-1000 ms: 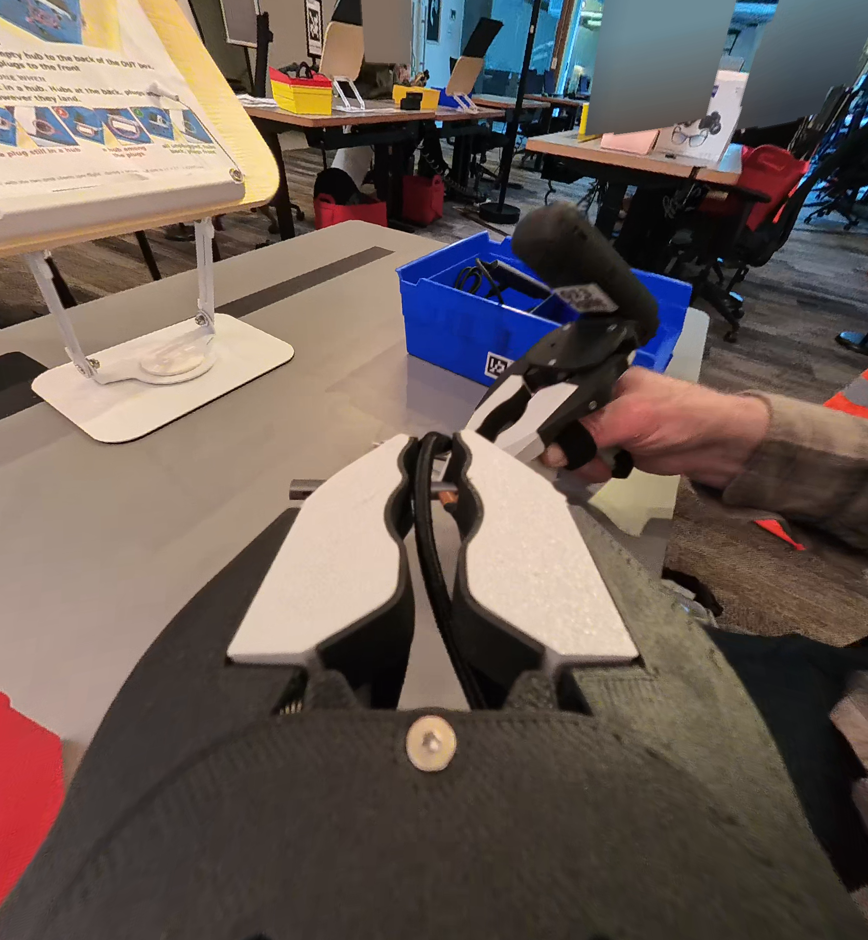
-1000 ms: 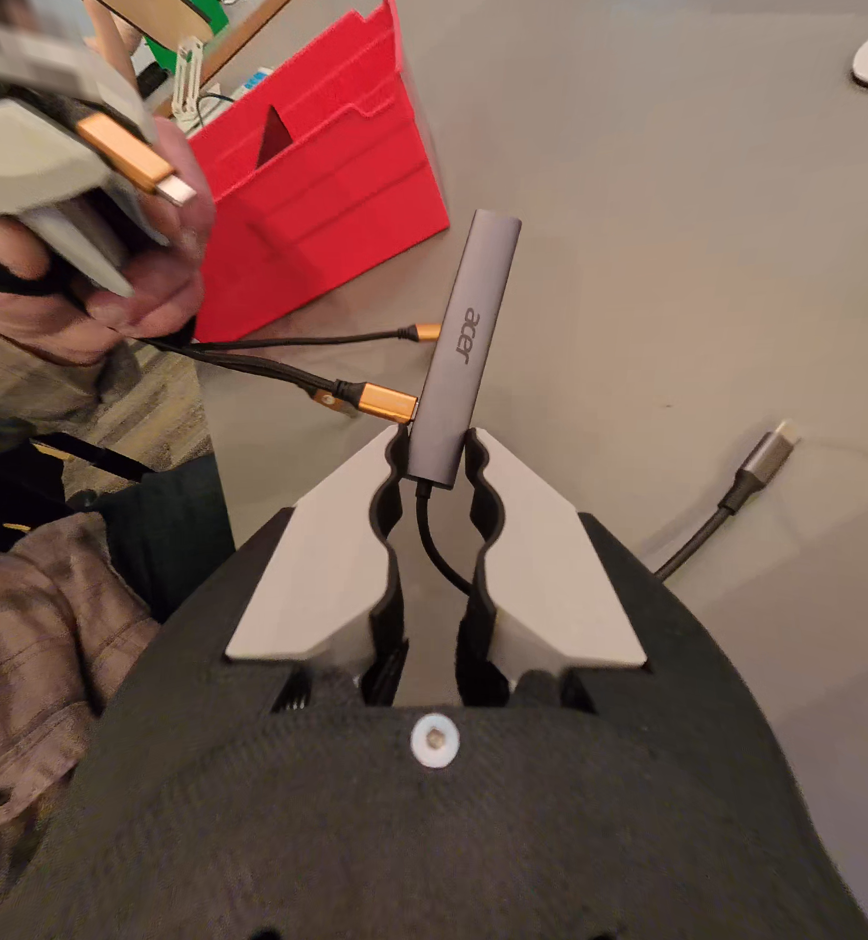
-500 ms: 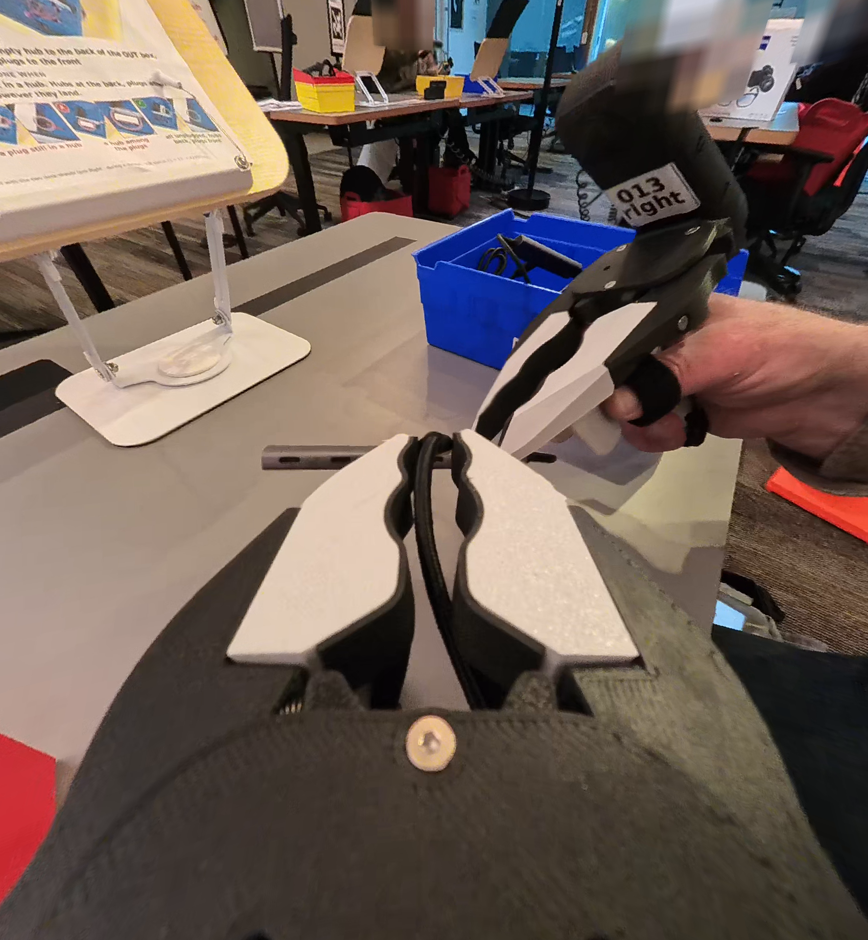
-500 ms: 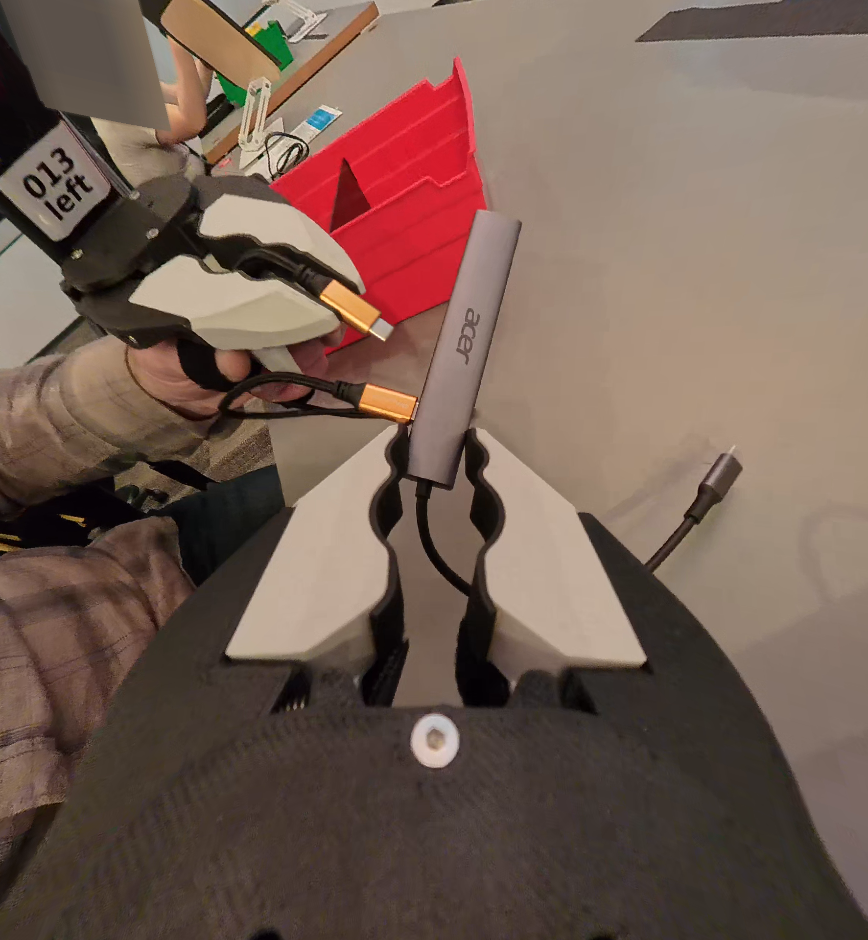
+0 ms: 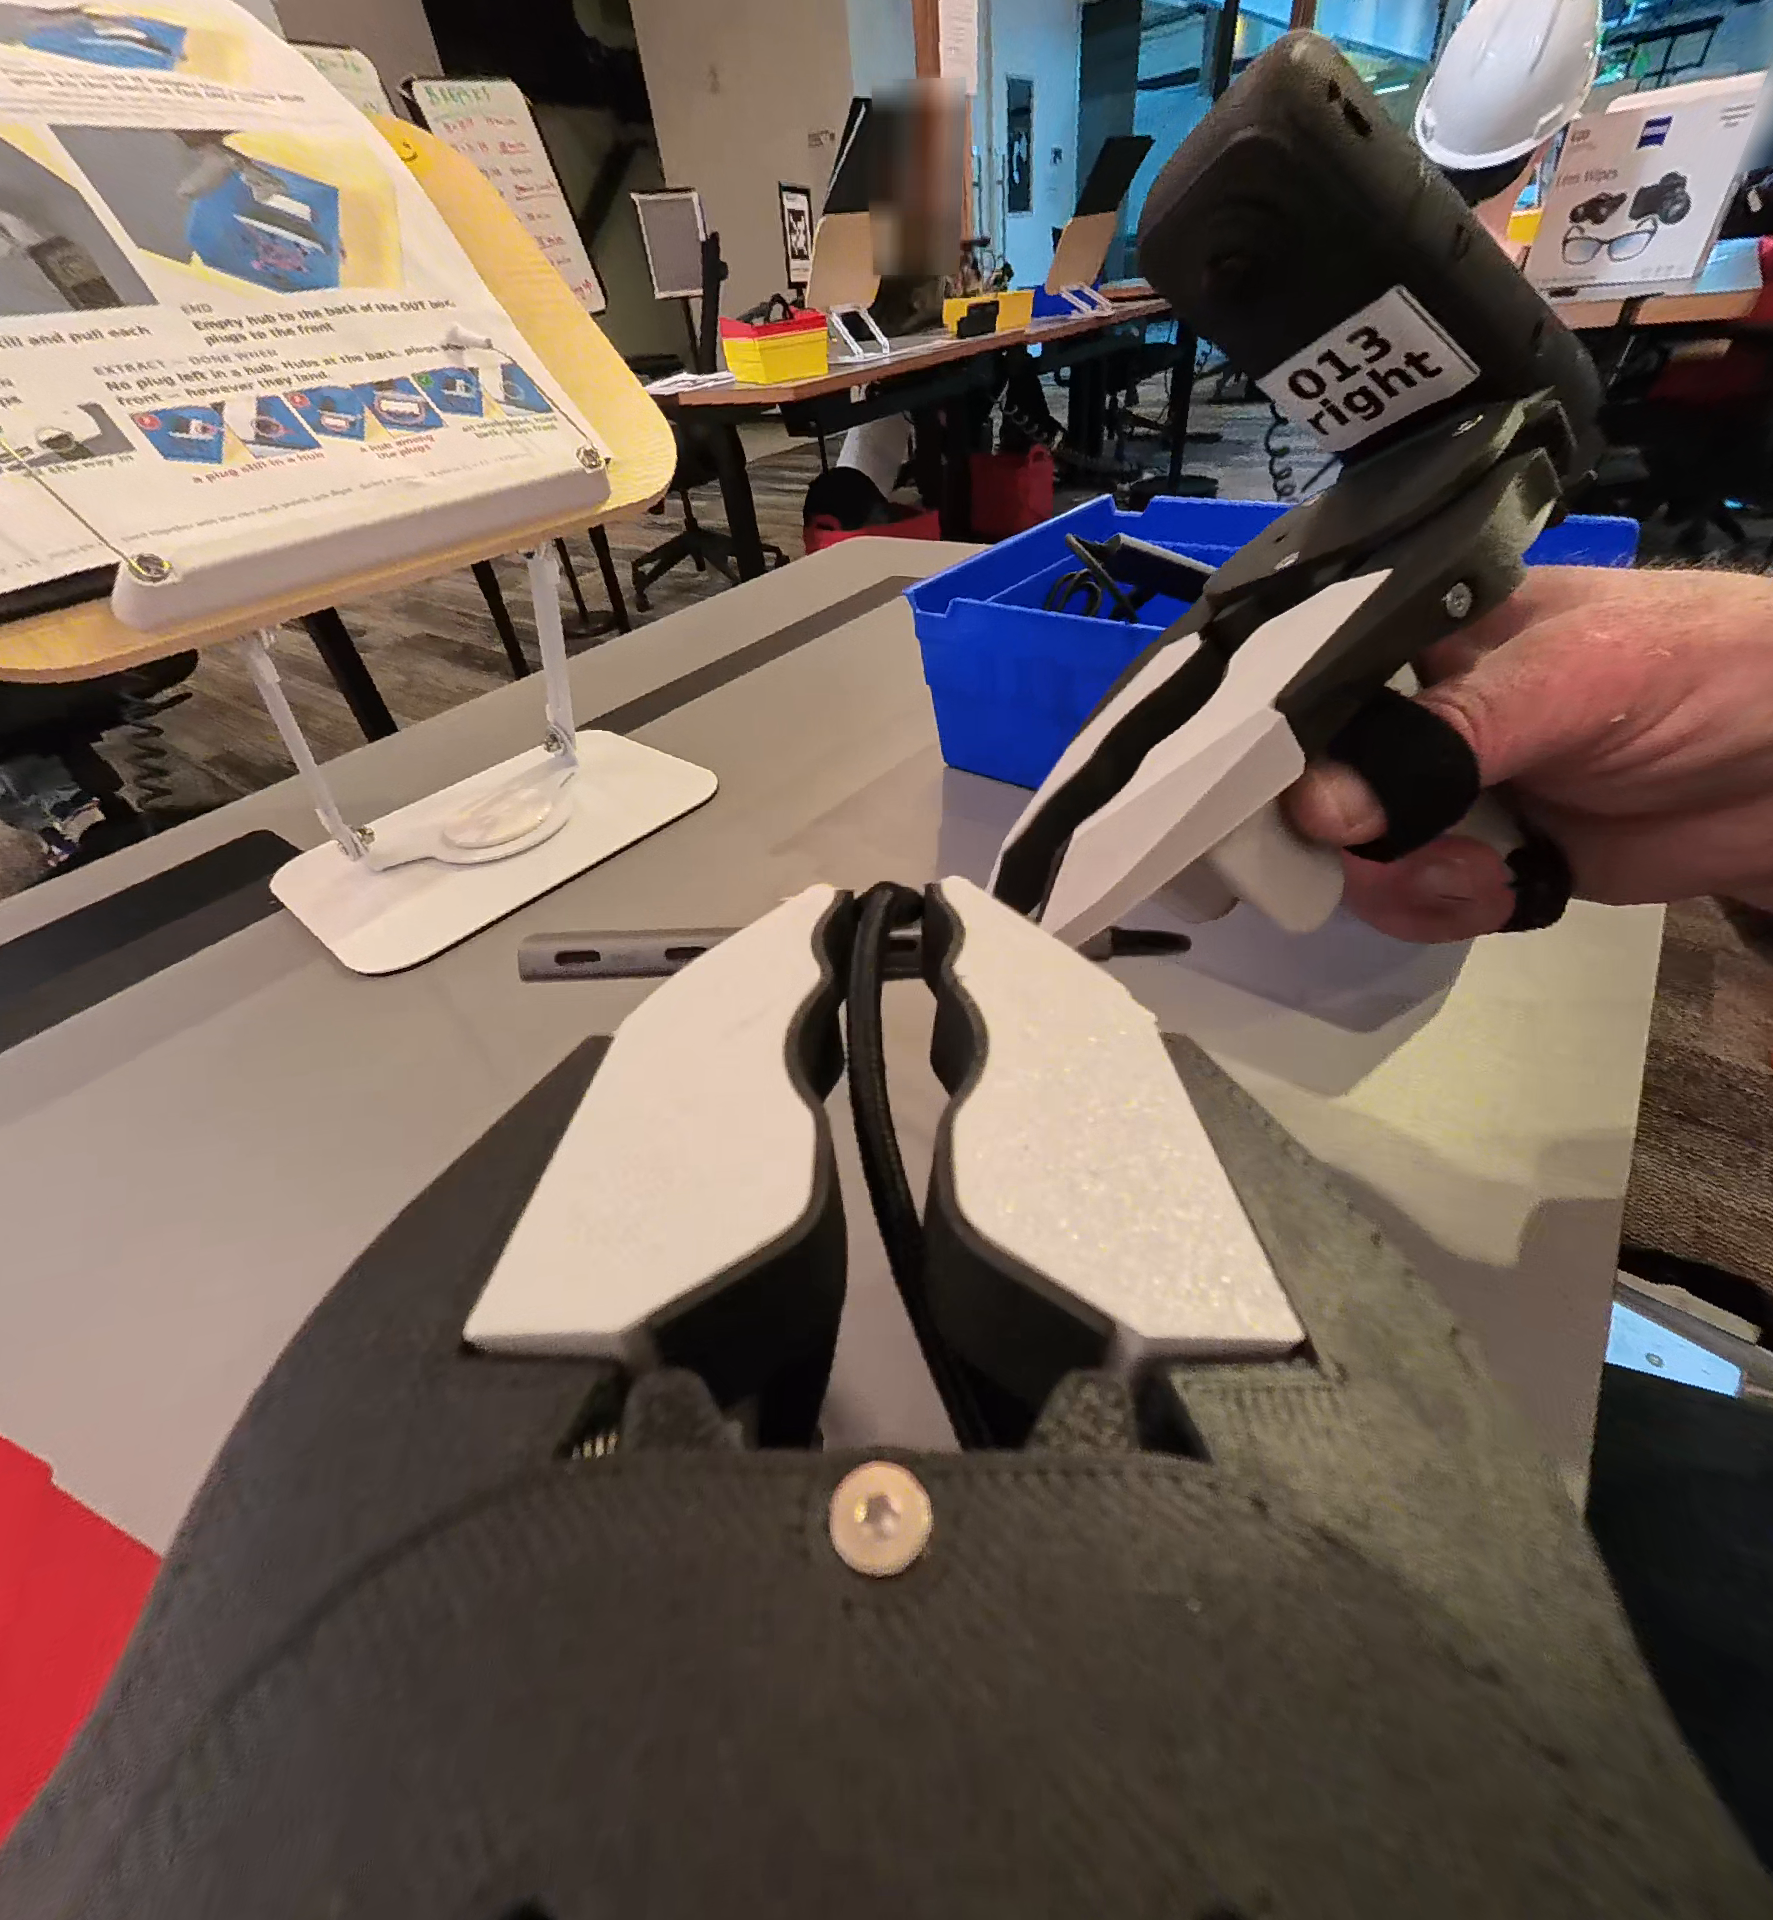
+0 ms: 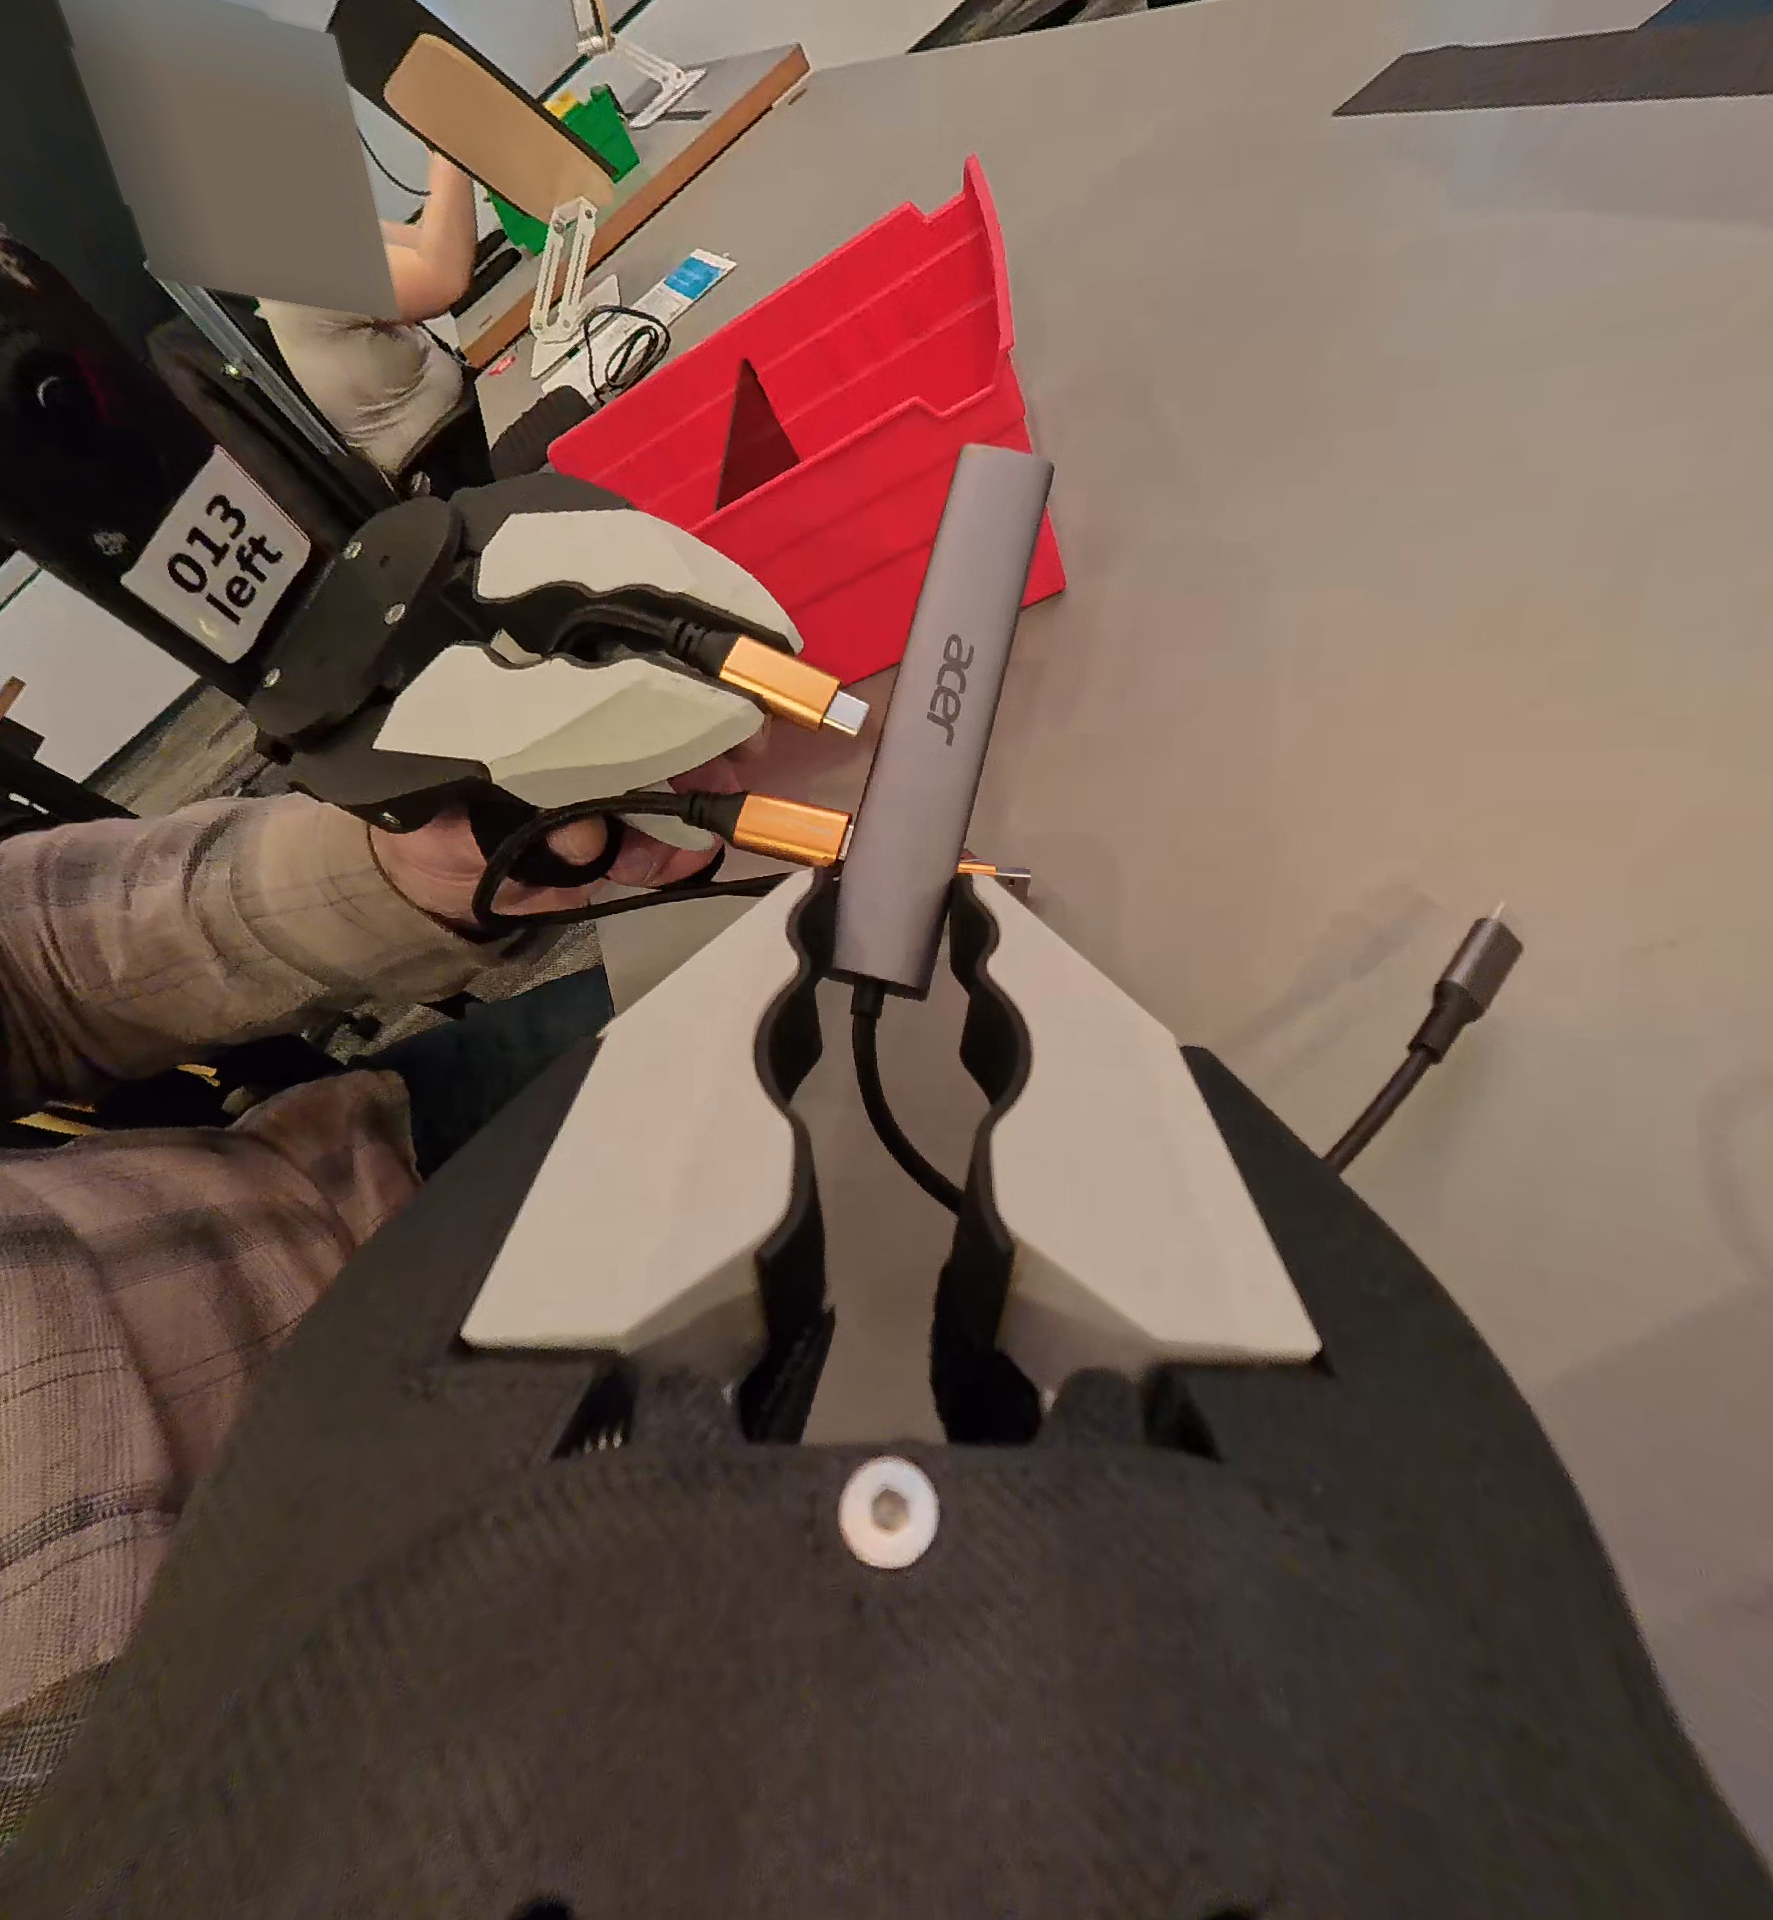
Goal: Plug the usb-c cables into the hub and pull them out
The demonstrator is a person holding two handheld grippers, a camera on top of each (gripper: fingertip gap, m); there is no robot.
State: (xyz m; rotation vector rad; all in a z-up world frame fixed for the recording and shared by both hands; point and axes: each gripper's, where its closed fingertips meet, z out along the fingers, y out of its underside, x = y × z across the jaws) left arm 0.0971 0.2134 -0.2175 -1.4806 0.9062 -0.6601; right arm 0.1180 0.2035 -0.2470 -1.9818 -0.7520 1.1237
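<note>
In the right wrist view my right gripper (image 6: 887,914) is shut on the near end of a slim grey hub (image 6: 965,675), held above the grey table (image 6: 1433,520). One orange-shelled USB-C plug (image 6: 794,831) sits in the hub's left side. My left gripper (image 6: 773,681) is shut on a second orange plug (image 6: 794,686), whose tip is a short gap from the hub's left side. In the left wrist view my left gripper (image 5: 887,914) pinches the black cable (image 5: 887,1091); the hub (image 5: 612,951) and right gripper (image 5: 1033,904) lie just beyond.
The hub's own cable ends in a grey plug (image 6: 1474,961) lying on the table. A red bin (image 6: 861,447) stands beyond the hub. A blue bin (image 5: 1017,665) with cables and a white stand with an instruction board (image 5: 487,831) stand farther back. About 4 centimetres separates my left fingertips from my right.
My left gripper has carried its orange plug from the far upper left to just beside the hub's side. The right gripper still holds the hub, now raised a little.
</note>
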